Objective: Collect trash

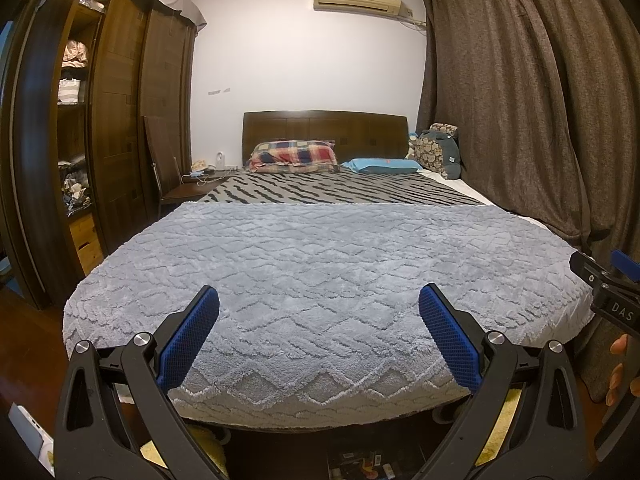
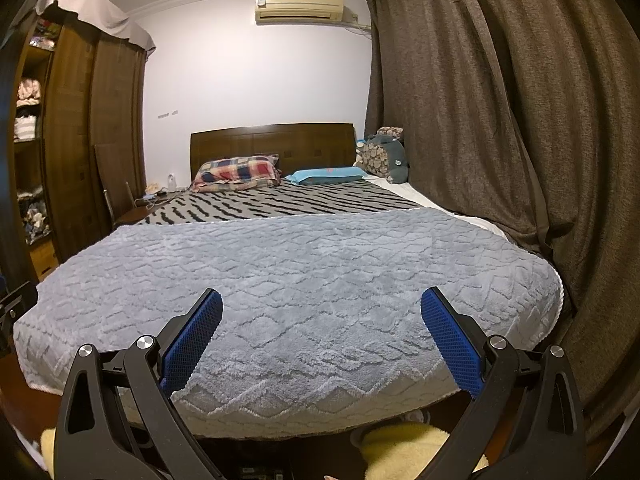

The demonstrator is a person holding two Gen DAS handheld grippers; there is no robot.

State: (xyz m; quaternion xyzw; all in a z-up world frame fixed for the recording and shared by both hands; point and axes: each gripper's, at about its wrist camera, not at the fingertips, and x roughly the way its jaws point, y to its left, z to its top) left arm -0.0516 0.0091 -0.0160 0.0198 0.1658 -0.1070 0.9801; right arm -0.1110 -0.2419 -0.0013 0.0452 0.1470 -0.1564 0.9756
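Bed [image 1: 320, 264] fills both views, grey fleece blanket [image 2: 288, 280] on near half, striped cover [image 1: 340, 190] beyond

Brown curtain [image 2: 500, 100] right, wardrobe [image 1: 120, 100] left, headboard [image 2: 272, 140] far

Plaid pillow [image 1: 294, 154], blue pillow [image 2: 328, 174] at far end

Left gripper [image 1: 319, 308] spread wide, holds nothing; right gripper [image 2: 321, 307] likewise, empty

No trash identifiable on bed

Left view only: right gripper's body and fingers of hand [image 1: 618, 368] at right edge, small clutter [image 1: 360, 466] on floor under bed foot, too dim to name

Right view only: yellow fluffy item [image 2: 404, 444] on floor near right

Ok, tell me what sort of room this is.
A bedroom, by the look of it: a bed with a wooden headboard and pillows, and a wardrobe holding folded clothes.
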